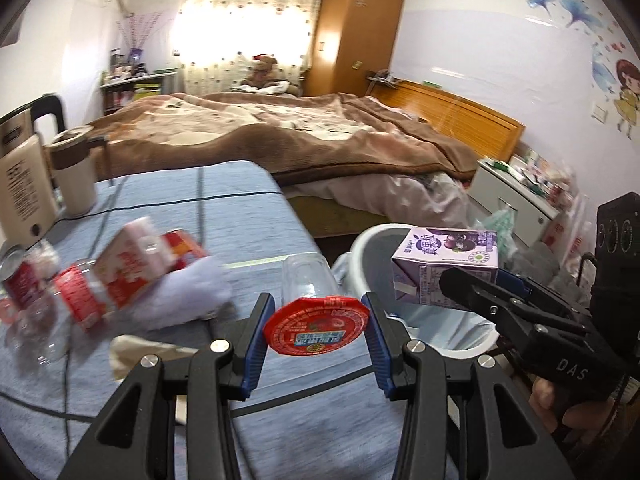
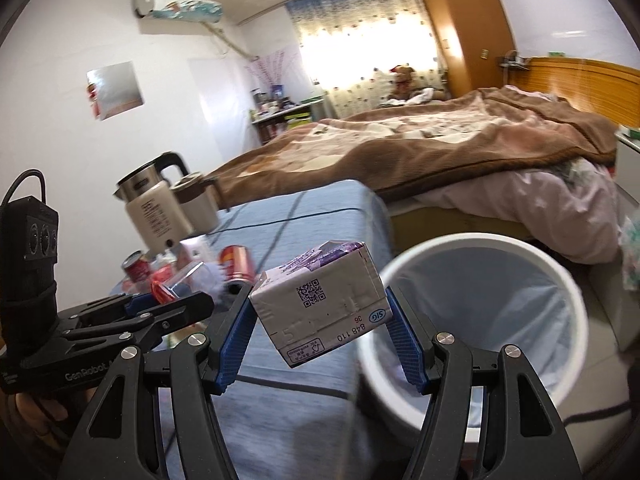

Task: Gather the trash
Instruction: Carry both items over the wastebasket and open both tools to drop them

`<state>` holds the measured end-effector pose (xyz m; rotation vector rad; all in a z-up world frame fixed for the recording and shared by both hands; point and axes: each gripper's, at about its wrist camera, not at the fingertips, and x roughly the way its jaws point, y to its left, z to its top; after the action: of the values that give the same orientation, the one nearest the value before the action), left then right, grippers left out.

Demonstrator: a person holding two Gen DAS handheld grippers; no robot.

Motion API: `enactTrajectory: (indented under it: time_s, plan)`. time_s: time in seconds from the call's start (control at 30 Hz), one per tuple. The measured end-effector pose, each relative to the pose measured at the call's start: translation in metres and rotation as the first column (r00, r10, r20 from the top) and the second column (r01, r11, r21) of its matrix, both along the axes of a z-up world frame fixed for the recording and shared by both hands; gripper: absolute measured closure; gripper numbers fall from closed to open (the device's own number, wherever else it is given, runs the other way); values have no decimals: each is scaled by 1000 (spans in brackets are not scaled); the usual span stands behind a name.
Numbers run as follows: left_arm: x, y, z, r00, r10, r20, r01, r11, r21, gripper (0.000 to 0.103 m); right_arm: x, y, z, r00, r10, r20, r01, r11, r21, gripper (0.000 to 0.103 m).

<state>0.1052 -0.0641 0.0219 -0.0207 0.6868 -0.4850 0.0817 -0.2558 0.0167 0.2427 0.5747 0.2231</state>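
My left gripper (image 1: 316, 332) is shut on a clear plastic cup with a red foil lid (image 1: 316, 326), held above the blue tablecloth (image 1: 240, 220) near the table's right edge. My right gripper (image 2: 320, 320) is shut on a purple drink carton (image 2: 320, 300), held just left of the white trash bin (image 2: 480, 248). In the left wrist view the carton (image 1: 444, 268) hangs over the bin's rim (image 1: 380, 236). More trash lies on the table: a red and white carton (image 1: 132, 264), a red can (image 1: 16, 276), a crushed clear bottle (image 1: 76, 300) and white tissue (image 1: 192, 296).
An electric kettle (image 2: 156, 212) and a lidded mug (image 1: 76, 172) stand at the table's far left, with a thin cable (image 1: 100, 216) across the cloth. A bed with a brown blanket (image 1: 300, 132) lies beyond. A white nightstand (image 1: 516, 196) stands right of the bin.
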Motion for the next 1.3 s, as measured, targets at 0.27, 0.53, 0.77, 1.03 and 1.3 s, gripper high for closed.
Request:
enactTrajectory:
  time_s: [0.27,0.53,0.77,1.03,1.3]
  plan:
    - [8,-53,-3,997,-83,-10,83,996,20,57,-6,-52,-14,991,-128,-33,128,992,-19,39]
    - [14,-93,-17,989,-136,-50,139,989,45,56,0,-88,-33,976,-199,-92,196,980,-40,39]
    - [21,-111,-28,985,-146,-90,152,987,54,56,10,-102,-53,956,-244,-166,232,969,-85,38]
    - [26,-125,-37,974,-181,-132,189,981,49,54,14,-109,-61,945,-266,-192,249,963,-108,39]
    - [27,-120,-37,976,-168,-139,175,984,41,36,13,-110,-62,939,-277,-203,260,960,-104,38]
